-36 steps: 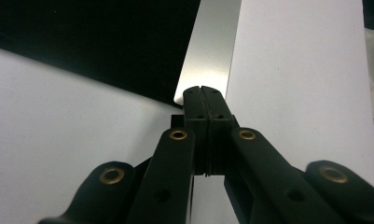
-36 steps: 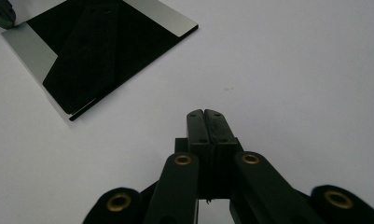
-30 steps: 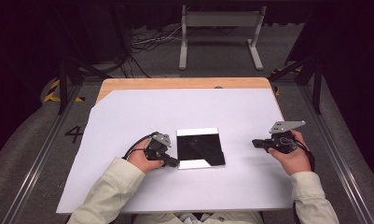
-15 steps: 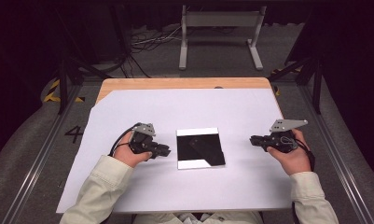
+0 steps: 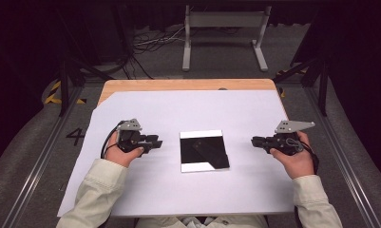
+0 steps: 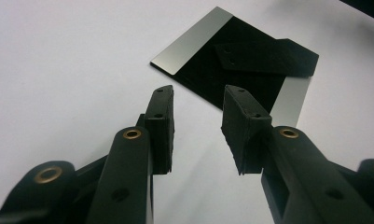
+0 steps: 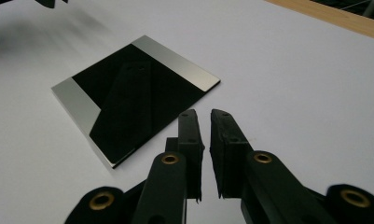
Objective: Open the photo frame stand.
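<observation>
Left gripper view: the left gripper [image 6: 196, 112] has just been opening, its jaws apart with nothing between them. Just ahead, a square mirror-like plate [image 6: 208, 70] lies flat on the white table sheet [image 5: 235, 107]. Opposite, the right gripper [image 5: 255, 141] shows a narrow empty gap.

Your right gripper [image 7: 203, 114] jaws stand nearly together, nothing between them, just beside the black plate [image 7: 133, 95] on white paper [image 7: 292, 84]; blurred shape top left, perhaps your other gripper.

One square mirror plate [image 5: 204, 151], two claws, one white sheet [image 5: 188, 107]
</observation>
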The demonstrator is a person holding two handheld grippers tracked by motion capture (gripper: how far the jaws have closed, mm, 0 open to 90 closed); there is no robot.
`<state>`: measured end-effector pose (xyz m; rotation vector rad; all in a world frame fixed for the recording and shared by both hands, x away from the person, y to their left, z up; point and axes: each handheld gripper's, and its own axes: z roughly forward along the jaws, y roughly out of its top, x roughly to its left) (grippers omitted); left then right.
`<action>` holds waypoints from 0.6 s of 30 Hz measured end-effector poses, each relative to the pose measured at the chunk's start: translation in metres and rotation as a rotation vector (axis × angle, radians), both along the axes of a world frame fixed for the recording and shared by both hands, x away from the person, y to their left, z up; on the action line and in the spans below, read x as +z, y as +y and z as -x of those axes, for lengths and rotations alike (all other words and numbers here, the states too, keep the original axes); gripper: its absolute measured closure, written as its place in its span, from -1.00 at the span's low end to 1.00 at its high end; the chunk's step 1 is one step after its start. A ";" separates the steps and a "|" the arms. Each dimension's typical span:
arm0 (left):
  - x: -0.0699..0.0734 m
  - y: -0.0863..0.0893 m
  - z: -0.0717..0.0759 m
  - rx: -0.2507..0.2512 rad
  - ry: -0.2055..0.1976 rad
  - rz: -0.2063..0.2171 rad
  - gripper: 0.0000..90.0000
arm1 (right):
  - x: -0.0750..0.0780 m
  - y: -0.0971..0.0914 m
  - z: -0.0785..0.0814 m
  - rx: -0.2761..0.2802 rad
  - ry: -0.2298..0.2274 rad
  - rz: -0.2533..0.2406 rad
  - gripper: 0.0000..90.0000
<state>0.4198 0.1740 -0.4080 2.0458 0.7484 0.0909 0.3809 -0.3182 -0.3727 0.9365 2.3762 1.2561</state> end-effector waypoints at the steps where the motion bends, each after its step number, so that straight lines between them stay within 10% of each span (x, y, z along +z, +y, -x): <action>1: -0.001 0.002 0.000 0.003 -0.005 0.005 0.43 | 0.001 0.002 0.001 0.010 -0.001 -0.001 0.83; 18: -0.005 0.008 -0.004 -0.001 -0.004 0.007 0.40 | 0.008 0.030 0.009 0.114 0.004 0.029 0.80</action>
